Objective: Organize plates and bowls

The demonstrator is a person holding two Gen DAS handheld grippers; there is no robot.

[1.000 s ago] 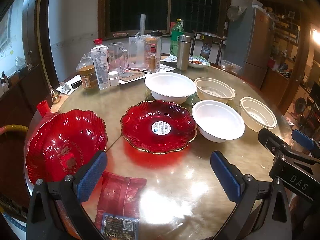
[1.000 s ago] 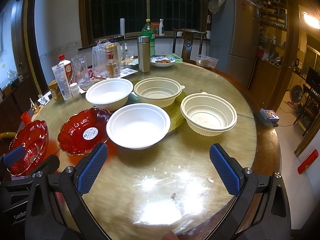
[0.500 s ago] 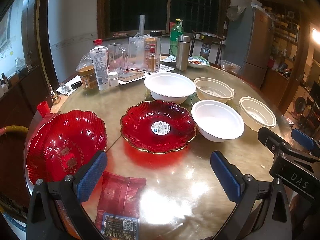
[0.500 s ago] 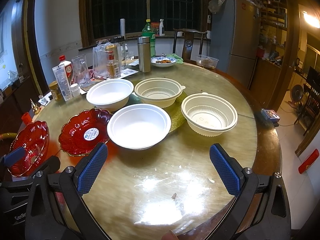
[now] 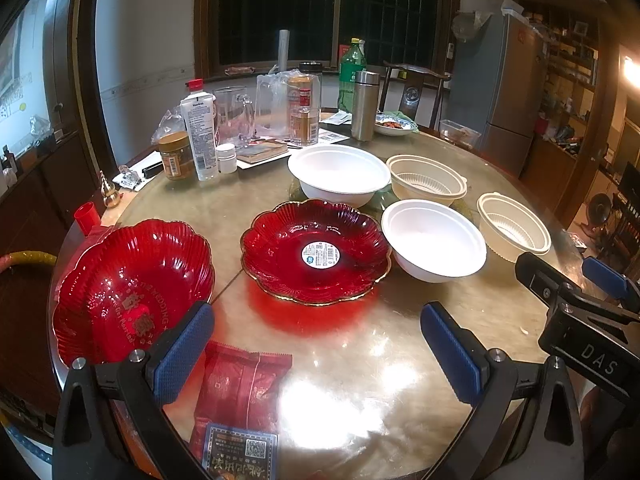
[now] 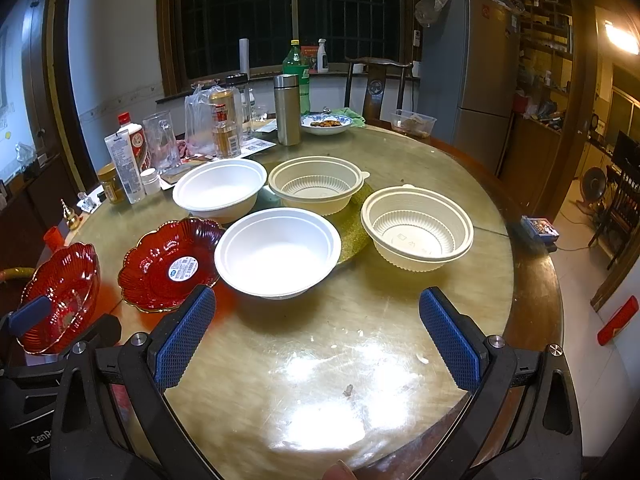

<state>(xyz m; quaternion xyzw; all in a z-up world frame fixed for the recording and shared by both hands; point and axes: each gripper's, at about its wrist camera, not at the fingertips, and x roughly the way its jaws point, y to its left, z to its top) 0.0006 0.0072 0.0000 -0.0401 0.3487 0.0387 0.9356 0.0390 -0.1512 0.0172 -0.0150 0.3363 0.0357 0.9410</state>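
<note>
Left wrist view, left gripper (image 5: pixel 316 350): jaws spread wide, blue pads holding nothing and touching nothing, above the near edge of the round table (image 5: pixel 360 360).
Right wrist view, right gripper (image 6: pixel 316 334): jaws likewise wide apart and empty, above a bare, glossy stretch of tabletop.
Red plates: one with a sticker (image 5: pixel 316 251) lies near the table's middle; a second with gold lettering (image 5: pixel 132 290) sits at the left edge, its near rim hidden behind the left pad.
White bowls: the near one (image 6: pixel 278 252) stands just beside the stickered plate; the far one (image 6: pixel 220 188) stands behind it, apart.
Cream ribbed bowls: one (image 6: pixel 316 186) sits right of the far white bowl, another (image 6: pixel 416 228) alone toward the right edge; all four bowls are upright and unstacked.
Red packet (image 5: pixel 240 392): lies flat near the left gripper, its lower end cut off by the frame.
Clutter at the far side: bottles, a jar, a steel flask (image 6: pixel 287 109) and a small dish of food (image 6: pixel 326 123); labels are too small to read.
Cut off or obscured: the right gripper appears at the right edge of the left wrist view, only partly in frame; a fingertip (image 6: pixel 340 472) shows at the bottom of the right wrist view; room corners fade into the dark lens rim.
</note>
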